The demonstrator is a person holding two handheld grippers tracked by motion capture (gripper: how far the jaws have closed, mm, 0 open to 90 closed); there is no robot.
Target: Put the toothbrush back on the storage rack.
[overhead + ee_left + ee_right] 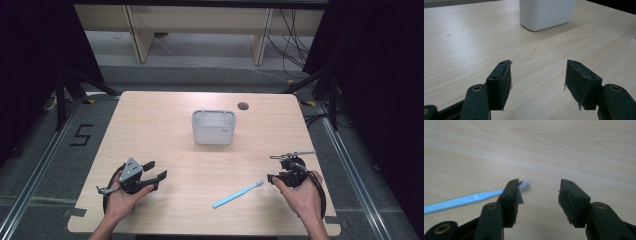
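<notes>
Room: dark curtains at both sides; grey floor (45, 150) with metal rails, yellow-black tape marks and a black "5" (81, 135) left of the table; light wooden furniture legs and loose cables along the far wall.
Tabletop (165, 125): pale wood grain, rounded corners, one dark round cable hole (243, 106) near the far edge; dark tape tabs at the near corners.
Bin (213, 126): white-grey, rectangular, open-topped, upright, standing at the middle of the far half; well apart from both grippers. In the left gripper view its lower wall (546, 13) stands straight ahead of the jaws.
Left gripper (156, 170): held in the left hand (122, 197) at the near left, grey three-cornered plate on top; jaws spread wide, nothing between them, pointing toward the middle.
Right gripper (276, 167): held in the right hand (299, 192) at the near right; jaws spread apart, nothing between them.
Toothbrush (238, 194): light blue, lying flat on the near right part, between the two hands, head end toward the right gripper. In the right gripper view its white head (525, 185) lies just beside the left-hand jaw; whether they touch cannot be told.
</notes>
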